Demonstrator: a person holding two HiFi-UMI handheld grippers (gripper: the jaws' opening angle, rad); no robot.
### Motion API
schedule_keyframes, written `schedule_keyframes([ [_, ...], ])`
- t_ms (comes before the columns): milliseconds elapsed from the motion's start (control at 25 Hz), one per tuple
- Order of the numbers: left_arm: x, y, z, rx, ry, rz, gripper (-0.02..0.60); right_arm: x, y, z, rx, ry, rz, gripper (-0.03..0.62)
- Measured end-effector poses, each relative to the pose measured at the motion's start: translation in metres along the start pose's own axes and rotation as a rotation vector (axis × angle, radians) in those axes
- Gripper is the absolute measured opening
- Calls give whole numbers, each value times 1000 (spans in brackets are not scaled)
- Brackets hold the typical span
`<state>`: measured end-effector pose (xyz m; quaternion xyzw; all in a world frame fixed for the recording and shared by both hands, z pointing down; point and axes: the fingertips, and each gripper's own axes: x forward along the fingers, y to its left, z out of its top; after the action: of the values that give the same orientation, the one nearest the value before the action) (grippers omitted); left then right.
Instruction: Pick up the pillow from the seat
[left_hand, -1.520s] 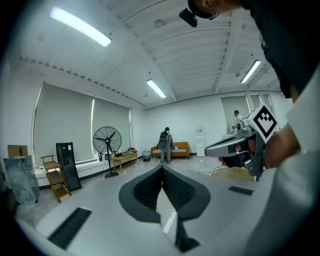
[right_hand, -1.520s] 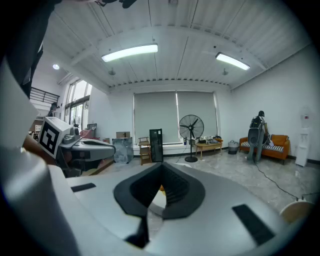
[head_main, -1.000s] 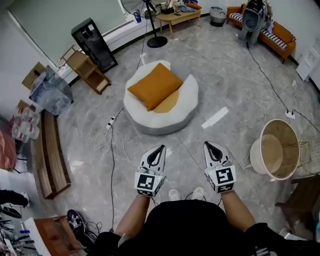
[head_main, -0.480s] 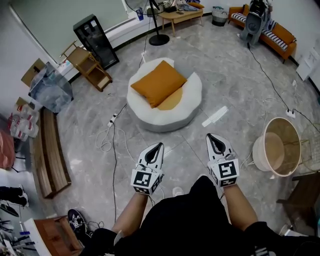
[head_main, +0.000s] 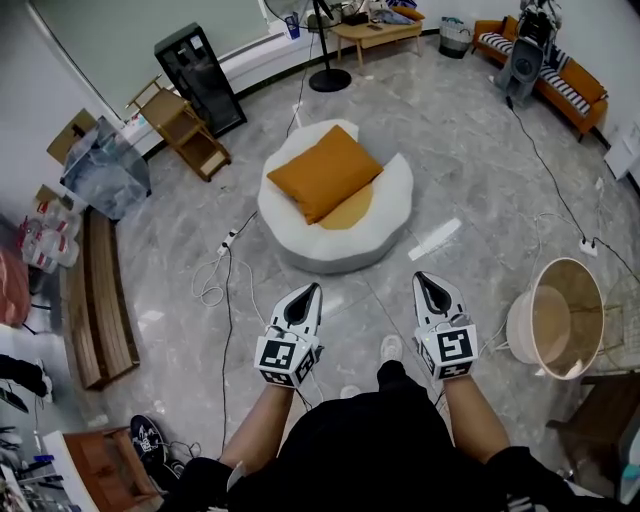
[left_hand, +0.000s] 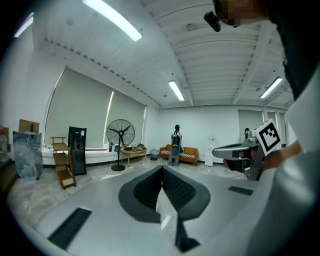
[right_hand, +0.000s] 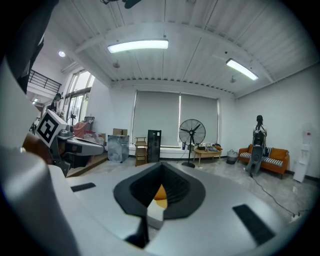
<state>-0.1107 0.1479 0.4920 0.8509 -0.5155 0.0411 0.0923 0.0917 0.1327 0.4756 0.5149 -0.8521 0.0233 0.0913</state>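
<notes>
Here, each claw's own body blocks most of its view: the left claw (left_hand: 162, 170) leaves only a pale sliver in its notch, the right claw (right_hand: 161, 167) an orange one. Both claws are closed, nothing between them, side by side above the floor (head_main: 470, 170). The pillow (head_main: 325, 173) lies tilted on the round seat (head_main: 385, 225), well ahead of both tips

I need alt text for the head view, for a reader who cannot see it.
From above: a person holds the left gripper and right gripper, both shut, over a grey floor, pointing toward an orange pillow that lies on a round white seat ahead, untouched.
</notes>
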Motion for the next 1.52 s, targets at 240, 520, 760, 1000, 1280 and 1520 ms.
schedule_keyframes([
  [240,56,7,5,-3,11,26,12,41,-47,1,25,3,6,6],
  [520,123,3,14,-13,14,42,12,74,-107,6,31,-25,19,6],
  [760,167,-2,18,2,13,63,12,96,-140,-2,55,-13,60,6],
  [1000,186,-2,18,-8,14,75,12,111,-148,2,50,-22,89,6],
  [1280,202,29,20,-32,-28,117,12,161,-155,9,41,-26,122,6],
  [1520,225,92,25,-19,-46,196,12,228,-163,24,30,-40,110,6],
])
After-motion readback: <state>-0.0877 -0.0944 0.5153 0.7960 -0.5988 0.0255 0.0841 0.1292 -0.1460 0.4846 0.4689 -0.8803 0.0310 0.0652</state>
